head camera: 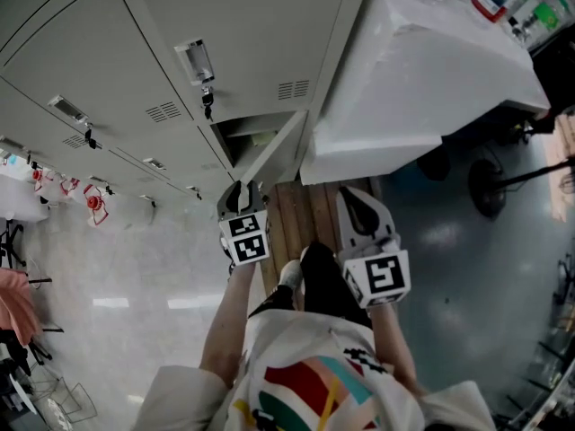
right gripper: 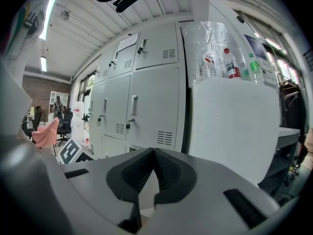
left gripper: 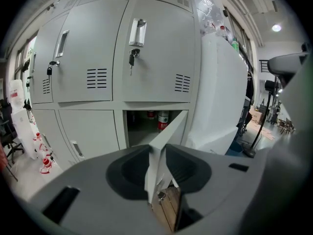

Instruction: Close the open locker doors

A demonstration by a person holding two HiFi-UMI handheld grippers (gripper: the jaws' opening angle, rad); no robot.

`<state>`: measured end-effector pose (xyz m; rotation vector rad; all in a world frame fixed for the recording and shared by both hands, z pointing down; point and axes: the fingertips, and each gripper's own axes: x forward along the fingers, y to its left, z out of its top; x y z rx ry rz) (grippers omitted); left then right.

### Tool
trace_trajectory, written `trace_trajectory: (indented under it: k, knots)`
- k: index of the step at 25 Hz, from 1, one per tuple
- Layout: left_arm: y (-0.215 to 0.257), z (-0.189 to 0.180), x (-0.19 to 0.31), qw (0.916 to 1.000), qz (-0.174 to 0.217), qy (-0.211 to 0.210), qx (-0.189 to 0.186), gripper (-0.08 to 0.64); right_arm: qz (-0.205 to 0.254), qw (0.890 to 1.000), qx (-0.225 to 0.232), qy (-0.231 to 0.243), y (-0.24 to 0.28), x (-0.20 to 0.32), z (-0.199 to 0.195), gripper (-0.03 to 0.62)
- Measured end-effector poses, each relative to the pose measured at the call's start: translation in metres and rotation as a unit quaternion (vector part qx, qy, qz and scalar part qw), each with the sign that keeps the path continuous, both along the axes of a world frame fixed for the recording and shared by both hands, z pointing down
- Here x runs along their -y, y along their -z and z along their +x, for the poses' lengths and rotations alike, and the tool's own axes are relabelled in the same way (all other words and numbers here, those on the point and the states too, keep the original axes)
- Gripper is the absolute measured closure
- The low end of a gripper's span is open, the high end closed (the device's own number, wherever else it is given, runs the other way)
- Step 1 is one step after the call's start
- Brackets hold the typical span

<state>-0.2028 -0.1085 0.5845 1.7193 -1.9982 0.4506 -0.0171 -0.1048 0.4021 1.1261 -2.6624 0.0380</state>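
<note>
- The open locker door (head camera: 280, 148), in the bottom row at the right end of the bank, stands swung out toward the person. Behind it, the compartment (left gripper: 142, 131) shows a red-labelled can (left gripper: 163, 120) at the back.
- The left gripper (head camera: 241, 189) has its jaws closed on the door's free edge. In the left gripper view the thin sheet metal fills the gap between the pads.
- The right gripper (head camera: 357, 197) hangs just beside it, jaws shut tip to tip with nothing between them, touching neither door nor frame.
- The step in hand looks like swinging this door home. The hinge appears to sit on the right side of the opening, so the push should follow that arc leftward and inward rather than drive straight ahead.
- A light hold would let the panel pivot between the pads. Letting go, or changing to a flat push on the door's face, before the jaws reach the frame should keep them from being caught in the closing gap.
- The white block (head camera: 409, 70) stands close against the hinge side with bottles (right gripper: 230, 62) on top, so the idle gripper is best kept clear of it.
- The neighbouring doors (left gripper: 156, 53) are all shut, with keys (left gripper: 131, 59) hanging in their locks. This one looks like the last to close.
- Wooden boards (head camera: 310, 218) lie under the person's feet.
</note>
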Motion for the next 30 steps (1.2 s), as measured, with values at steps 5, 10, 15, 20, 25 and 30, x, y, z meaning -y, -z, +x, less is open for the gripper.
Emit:
trace_trajectory:
  k: [5, 10, 15, 20, 25, 30]
  knots:
    - [0.001, -0.013, 0.006, 0.9998, 0.009, 0.014, 0.006, 0.456, -0.003, 1.000, -0.001, 0.017, -0.003, 0.015, -0.014, 0.588]
    - [0.000, -0.028, 0.010, 0.9998, 0.017, 0.010, -0.001, 0.457, -0.023, 0.999, 0.000, 0.040, -0.023, 0.038, -0.039, 0.588]
    - [-0.001, -0.044, 0.023, 0.9992, 0.008, 0.038, -0.011, 0.462, -0.041, 0.996, -0.007, 0.076, -0.036, 0.058, -0.070, 0.588]
    - [0.001, -0.061, 0.035, 0.9990, -0.001, 0.045, -0.007, 0.469, -0.047, 0.995, -0.005, 0.089, -0.039, 0.073, -0.085, 0.588]
    - [0.003, -0.075, 0.046, 0.9982, -0.002, 0.060, -0.008, 0.474, -0.055, 0.995, -0.011, 0.087, -0.043, 0.082, -0.085, 0.588]
    - [0.001, -0.089, 0.060, 0.9976, -0.011, 0.068, -0.009, 0.479, -0.064, 0.995, -0.009, 0.077, -0.047, 0.090, -0.081, 0.588]
